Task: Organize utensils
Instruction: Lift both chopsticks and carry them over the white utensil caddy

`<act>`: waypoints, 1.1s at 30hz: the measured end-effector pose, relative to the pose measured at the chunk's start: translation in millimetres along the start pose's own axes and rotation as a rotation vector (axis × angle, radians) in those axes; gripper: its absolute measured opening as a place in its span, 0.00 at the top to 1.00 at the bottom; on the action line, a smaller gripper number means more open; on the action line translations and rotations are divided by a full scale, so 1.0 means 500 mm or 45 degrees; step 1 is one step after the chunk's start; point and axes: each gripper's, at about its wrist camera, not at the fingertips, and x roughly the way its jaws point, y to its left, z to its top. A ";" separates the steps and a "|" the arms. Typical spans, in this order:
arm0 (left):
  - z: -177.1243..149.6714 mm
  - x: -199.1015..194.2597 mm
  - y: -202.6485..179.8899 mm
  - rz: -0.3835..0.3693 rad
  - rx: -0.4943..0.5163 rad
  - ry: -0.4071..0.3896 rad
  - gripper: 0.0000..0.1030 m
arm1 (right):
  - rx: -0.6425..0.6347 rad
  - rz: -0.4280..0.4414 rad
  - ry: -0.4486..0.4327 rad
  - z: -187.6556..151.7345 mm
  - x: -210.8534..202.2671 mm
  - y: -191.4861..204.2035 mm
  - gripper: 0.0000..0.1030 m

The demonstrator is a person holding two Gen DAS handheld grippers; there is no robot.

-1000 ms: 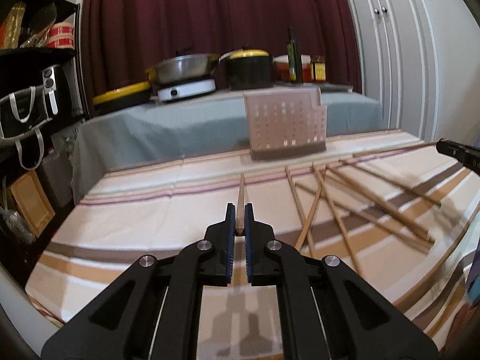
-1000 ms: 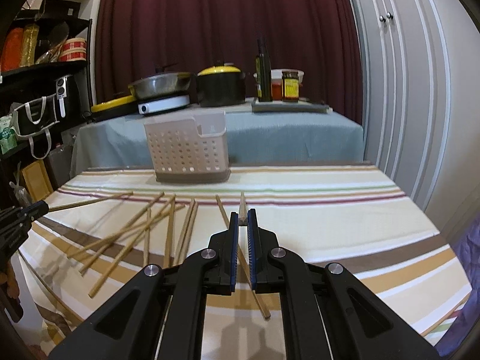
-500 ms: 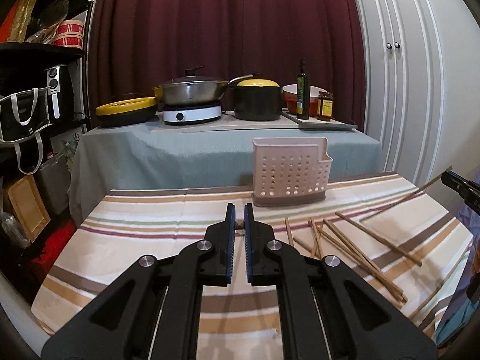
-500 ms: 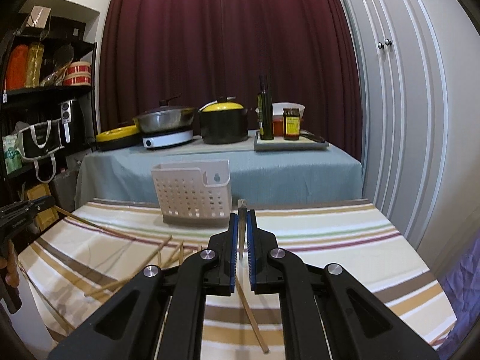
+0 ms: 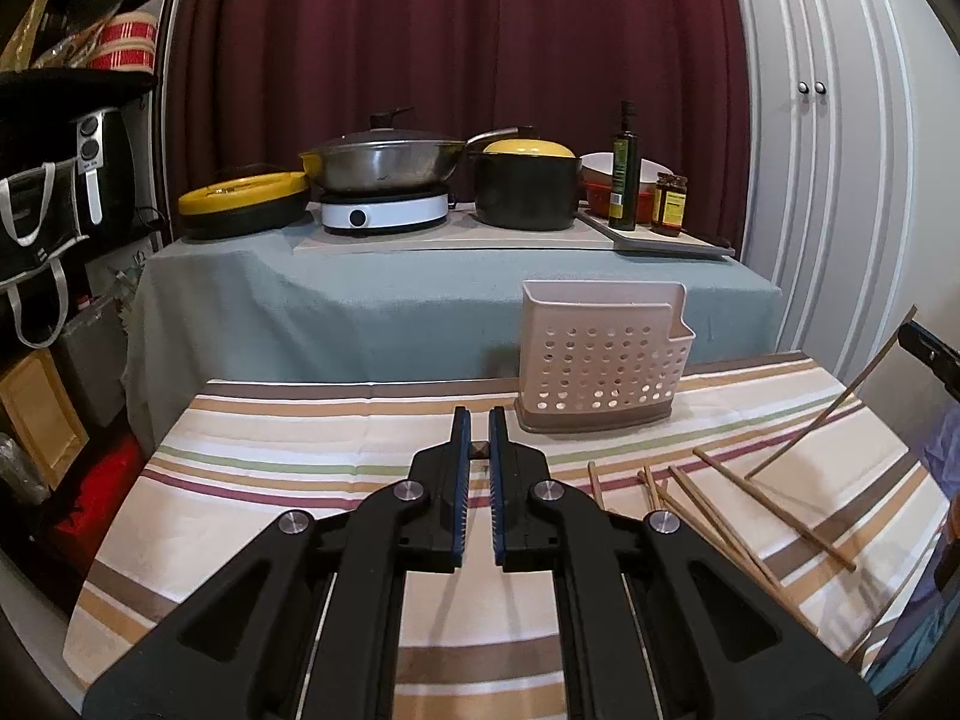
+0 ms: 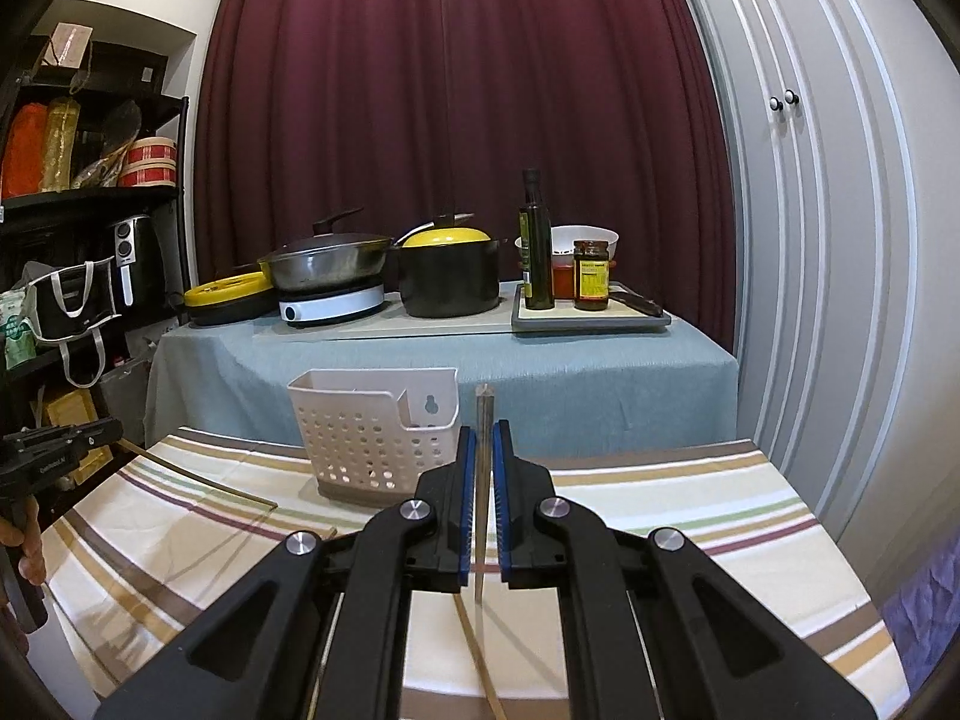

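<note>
My left gripper [image 5: 479,420] is shut on a wooden chopstick [image 5: 479,451], of which only the end shows between the blue pads, held above the striped tablecloth [image 5: 300,480]. The perforated white utensil holder [image 5: 603,360] stands upright just beyond, to the right. Several loose chopsticks [image 5: 720,498] lie on the cloth at the right. My right gripper [image 6: 483,432] is shut on another chopstick [image 6: 483,408] that points up and forward, with the holder [image 6: 372,426] ahead to the left. In the right wrist view the left gripper [image 6: 54,456] shows at the left edge with its chopstick [image 6: 198,477] slanting down.
Behind the striped table stands a second table with a grey-blue cloth [image 5: 390,300], carrying a wok on a hob [image 5: 384,210], a black pot [image 5: 525,192], an oil bottle [image 5: 624,168] and jars. A dark shelf unit [image 5: 54,180] stands at the left, white cupboard doors [image 5: 840,180] at the right.
Both grippers have risen off the table, each still shut on its chopstick. The cloth and loose chopsticks now sit lower in both views, and the holder looks nearer.
</note>
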 end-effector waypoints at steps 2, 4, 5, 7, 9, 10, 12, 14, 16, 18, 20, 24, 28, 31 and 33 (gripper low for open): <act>0.013 0.013 0.008 -0.008 -0.016 0.013 0.94 | 0.002 0.004 0.001 0.007 0.006 -0.001 0.94; 0.027 0.022 0.014 -0.014 -0.019 0.020 0.94 | -0.002 0.004 -0.004 0.016 0.012 0.000 0.94; 0.033 0.026 0.015 -0.016 -0.016 0.022 0.94 | -0.006 0.003 -0.005 0.020 0.014 0.001 0.94; 0.047 0.033 0.018 -0.023 -0.011 0.027 0.94 | -0.013 0.002 -0.008 0.026 0.018 0.004 0.94; 0.060 0.039 0.021 -0.025 -0.007 0.031 0.94 | -0.014 0.006 -0.010 0.031 0.021 0.004 0.94; 0.065 0.041 0.022 -0.026 -0.004 0.032 0.94 | -0.015 0.009 -0.013 0.035 0.024 0.004 0.94; 0.075 0.044 0.024 -0.034 -0.004 0.037 0.94 | -0.016 0.014 -0.016 0.040 0.026 0.006 0.94; 0.086 0.046 0.023 -0.044 -0.003 0.037 0.94 | -0.017 0.017 -0.016 0.042 0.027 0.008 0.94; 0.093 0.046 0.023 -0.050 0.005 0.039 0.94 | -0.016 0.023 -0.016 0.045 0.030 0.009 0.94; 0.101 0.042 0.019 -0.063 0.018 0.043 0.94 | -0.017 0.030 -0.017 0.049 0.031 0.011 0.94; 0.111 0.039 0.016 -0.091 0.028 0.054 0.94 | -0.014 0.038 -0.020 0.054 0.033 0.010 0.94; 0.142 0.029 0.014 -0.141 0.053 0.065 0.94 | -0.012 0.055 -0.038 0.073 0.035 0.014 0.94; 0.181 0.012 0.008 -0.184 0.086 0.059 0.94 | -0.014 0.088 -0.063 0.101 0.039 0.021 0.94; 0.212 0.000 0.001 -0.212 0.112 0.047 0.94 | -0.010 0.119 -0.083 0.122 0.043 0.027 0.94; 0.232 -0.006 -0.005 -0.234 0.123 0.036 0.94 | -0.016 0.136 -0.103 0.141 0.045 0.033 0.94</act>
